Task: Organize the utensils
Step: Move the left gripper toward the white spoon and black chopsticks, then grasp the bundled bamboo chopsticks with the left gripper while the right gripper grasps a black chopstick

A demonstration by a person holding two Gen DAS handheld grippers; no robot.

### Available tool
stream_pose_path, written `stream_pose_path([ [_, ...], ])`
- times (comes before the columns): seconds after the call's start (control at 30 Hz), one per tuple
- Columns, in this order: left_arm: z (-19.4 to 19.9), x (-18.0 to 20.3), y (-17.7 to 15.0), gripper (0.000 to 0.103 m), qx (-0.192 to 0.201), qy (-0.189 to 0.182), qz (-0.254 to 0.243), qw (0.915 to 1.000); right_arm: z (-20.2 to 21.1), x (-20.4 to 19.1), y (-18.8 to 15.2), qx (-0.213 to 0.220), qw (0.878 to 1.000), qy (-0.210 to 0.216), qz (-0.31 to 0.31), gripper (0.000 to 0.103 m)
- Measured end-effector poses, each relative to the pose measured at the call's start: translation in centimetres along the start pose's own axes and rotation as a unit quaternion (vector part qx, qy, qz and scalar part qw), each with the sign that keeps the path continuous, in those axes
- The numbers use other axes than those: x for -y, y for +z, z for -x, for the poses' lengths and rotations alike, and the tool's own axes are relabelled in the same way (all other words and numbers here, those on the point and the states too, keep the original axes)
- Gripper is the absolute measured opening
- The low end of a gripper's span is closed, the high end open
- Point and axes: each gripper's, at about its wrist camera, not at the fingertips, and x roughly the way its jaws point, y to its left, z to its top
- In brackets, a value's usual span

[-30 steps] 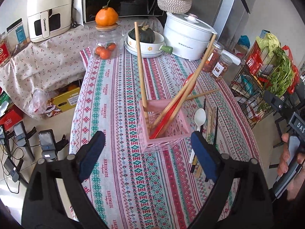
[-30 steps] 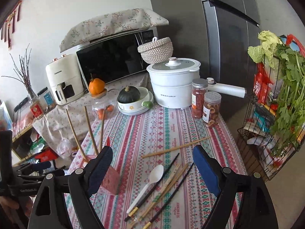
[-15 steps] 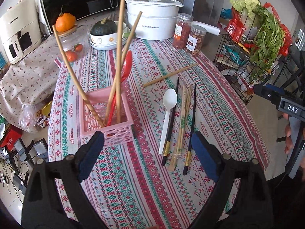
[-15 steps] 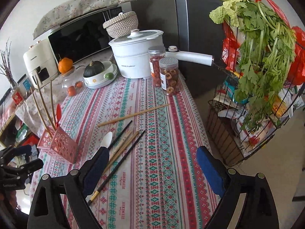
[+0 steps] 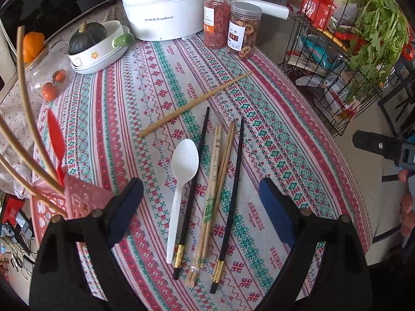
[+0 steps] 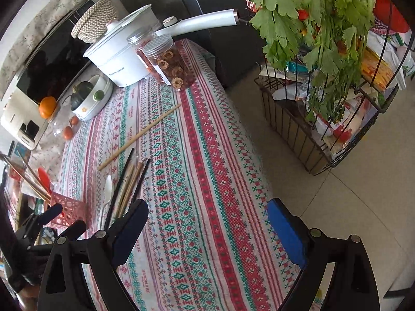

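My left gripper (image 5: 201, 202) hangs just above the near end of the loose utensils, with its jaws spread wide and nothing between them. I think I am lining up to pick one of them. My right gripper (image 6: 207, 229) is off to the right, over the table edge and the floor. Its jaws are spread wide too and hold nothing, so I think it is just waiting out of the way.

Under my left gripper the utensils lie side by side on the striped tablecloth (image 5: 272, 140), like a little row. From left to right there is a white plastic spoon (image 5: 181, 178), a black chopstick (image 5: 193, 186), some pale bamboo chopsticks (image 5: 216, 181), and another black chopstick (image 5: 230, 197). A bit farther away, one long wooden chopstick (image 5: 194, 103) lies slanted by itself.

To the near left stands the pink basket (image 5: 64, 202). It already holds long wooden sticks and a red spoon (image 5: 55, 140), standing up and leaning. I think the loose ones belong in there.

Far back are two jars (image 5: 242, 29) of dried snacks and a white pot (image 5: 163, 13), well apart from my work.
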Motion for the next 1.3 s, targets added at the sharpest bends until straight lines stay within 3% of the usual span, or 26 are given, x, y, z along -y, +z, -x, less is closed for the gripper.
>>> stream_pose_path([
  [0.17, -4.3, -0.1, 2.1, 0.031, -0.043, -0.04, 0.014, 0.9982, -1.3, -0.7, -0.1, -0.025, 0.999, -0.019, 0.031, 0.094],
  [0.27, -6.1, 0.1, 2.8, 0.014, -0.057, -0.043, 0.015, 0.9973, -1.5, -1.0, 0.1, -0.026, 0.999, -0.016, 0.037, 0.094],
  [0.53, -8.7, 0.9, 3.7, 0.012, -0.085, -0.03, 0.01, 0.9959, -1.5, -1.3, 1.0, -0.022, 0.999, -0.002, 0.026, 0.094],
  [0.83, -8.8, 3.4, 4.0, 0.011, -0.075, 0.009, -0.039, 0.9964, -1.7, -2.5, 1.1, -0.02, 0.999, -0.019, 0.044, 0.094],
  [1.03, -3.9, 3.7, 3.1, 0.011, -0.016, -0.012, -0.054, 0.9983, -1.8, -3.2, 0.6, 0.0, 0.992, -0.089, 0.084, 0.094],
  [1.3, 3.8, 0.0, 0.1, 0.011, 0.057, -0.057, -0.051, 0.9954, -2.9, -3.5, 0.7, -0.018, 0.994, -0.09, 0.057, 0.094],
])
